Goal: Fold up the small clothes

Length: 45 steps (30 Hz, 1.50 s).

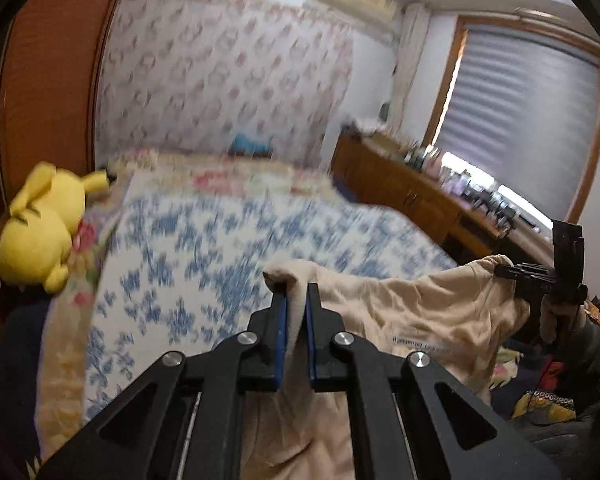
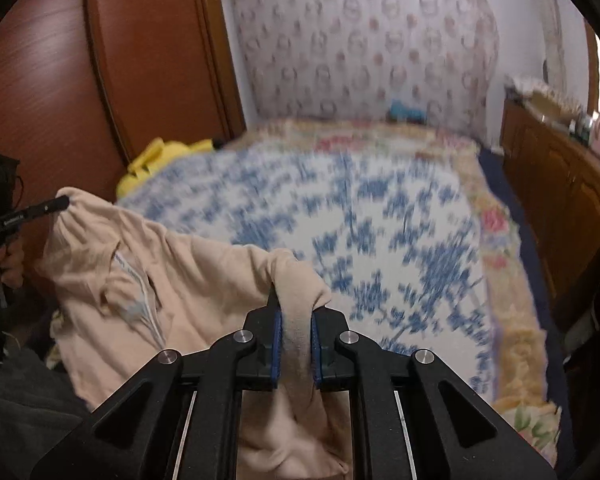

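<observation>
A beige garment with a small printed line hangs in the air between both grippers, over the near edge of the bed. My left gripper is shut on a bunched edge of it, cloth pinched between the blue pads. The right gripper shows at the right of the left wrist view, clamped on the other end. In the right wrist view my right gripper is shut on a fold of the beige garment, and the left gripper holds its far corner at the left, a hand below it.
The bed carries a blue-and-white floral cover over a yellow flowered quilt. A yellow plush toy lies at its left edge by a wooden wardrobe. A wooden dresser with small items stands to the right under a window blind.
</observation>
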{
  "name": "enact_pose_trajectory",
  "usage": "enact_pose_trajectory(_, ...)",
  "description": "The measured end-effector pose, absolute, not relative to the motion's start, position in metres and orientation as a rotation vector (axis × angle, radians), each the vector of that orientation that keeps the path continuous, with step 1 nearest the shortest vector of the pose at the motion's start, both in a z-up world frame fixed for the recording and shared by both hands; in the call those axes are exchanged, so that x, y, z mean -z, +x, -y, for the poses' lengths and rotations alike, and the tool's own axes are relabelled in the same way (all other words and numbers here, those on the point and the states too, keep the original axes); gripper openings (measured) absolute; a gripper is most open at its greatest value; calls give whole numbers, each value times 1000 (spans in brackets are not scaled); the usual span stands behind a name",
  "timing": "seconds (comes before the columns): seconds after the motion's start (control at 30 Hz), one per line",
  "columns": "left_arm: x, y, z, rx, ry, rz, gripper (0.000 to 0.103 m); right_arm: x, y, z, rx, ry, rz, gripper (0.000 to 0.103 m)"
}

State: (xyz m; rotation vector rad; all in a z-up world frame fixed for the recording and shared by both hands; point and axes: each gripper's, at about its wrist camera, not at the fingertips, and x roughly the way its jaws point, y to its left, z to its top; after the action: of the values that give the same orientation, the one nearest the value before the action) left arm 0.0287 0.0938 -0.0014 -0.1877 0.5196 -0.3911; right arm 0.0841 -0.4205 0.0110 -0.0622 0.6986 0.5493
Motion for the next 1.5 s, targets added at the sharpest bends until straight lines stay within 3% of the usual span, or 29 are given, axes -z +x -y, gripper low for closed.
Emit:
enact_pose_trajectory(0.47,-144,-35,-115,384,-147,-167,4,-184,-3,438,-570,-121,-313,8)
enact_pose_trajectory(0.7,-202,-3,-119,313,-65,-63,4,-264,2,433,-546,-186,-162,8)
enact_pose_trajectory(0.9,-203,82,-121,252,-55,-154,5,-291,71,413,-484,-237,-180,8)
enact_pose_trajectory(1.03,-172,157,-116,201,-12,-241,8,-269,152,394,-404,-265,-275,8)
enact_pose_trajectory(1.2,-94,252,-104,162,36,-417,19,-178,269,371,-324,-280,-464,10)
enact_pose_trajectory(1.33,-26,289,-103,165,33,-593,24,-73,342,364,-251,-275,-700,24)
enact_pose_trajectory(1.4,-3,283,-104,193,26,-635,37,-41,351,369,-240,-258,-749,25)
enact_pose_trajectory(1.5,18,266,-97,241,33,-685,49,-14,342,380,-265,-231,-764,38)
